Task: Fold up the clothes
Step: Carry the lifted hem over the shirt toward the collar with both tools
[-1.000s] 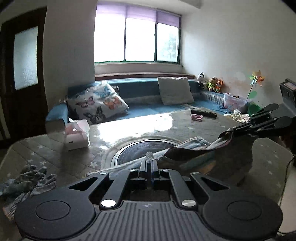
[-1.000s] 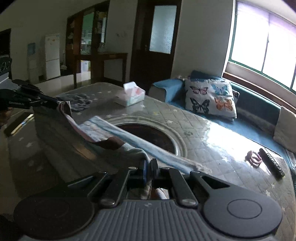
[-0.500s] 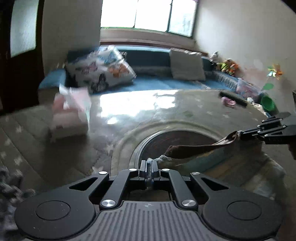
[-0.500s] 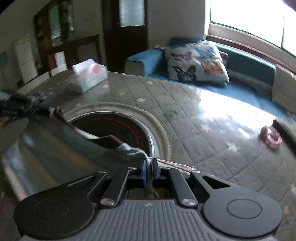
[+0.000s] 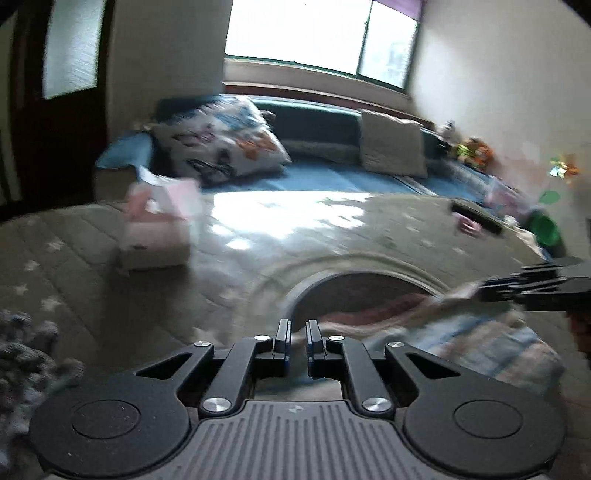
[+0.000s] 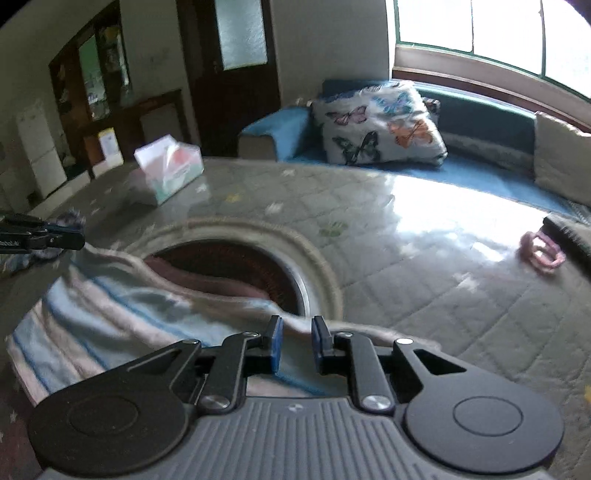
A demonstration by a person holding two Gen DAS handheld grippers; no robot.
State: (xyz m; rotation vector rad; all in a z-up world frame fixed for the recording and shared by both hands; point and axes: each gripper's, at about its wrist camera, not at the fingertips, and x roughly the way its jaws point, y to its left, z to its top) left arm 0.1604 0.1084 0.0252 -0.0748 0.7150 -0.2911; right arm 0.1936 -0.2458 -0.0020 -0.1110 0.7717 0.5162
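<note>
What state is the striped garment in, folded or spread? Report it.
Folded: the striped garment lies doubled on the table, its brown-trimmed edge laid over the blue stripes.

Each camera sits just behind its own claw and looks forward and down along the fingers, close over the quilted desk (image 5: pixel 258 236).

The left wrist view has the left claw (image 5: pixel 297 334) at lower centre and faces the window (image 5: pixel 317 33) and blue sofa (image 5: pixel 325 177). The right claw (image 5: pixel 487 290) enters at its right edge.

The right wrist view, with the right claw (image 6: pixel 295 334) at lower centre, faces the dark door (image 6: pixel 236 55). The left claw (image 6: pixel 74 240) enters at its left edge.

Both views share the striped cloth (image 6: pixel 110 306), the round inset (image 6: pixel 258 266), the tissue box (image 6: pixel 170 168) and the butterfly pillow (image 6: pixel 380 122).
</note>
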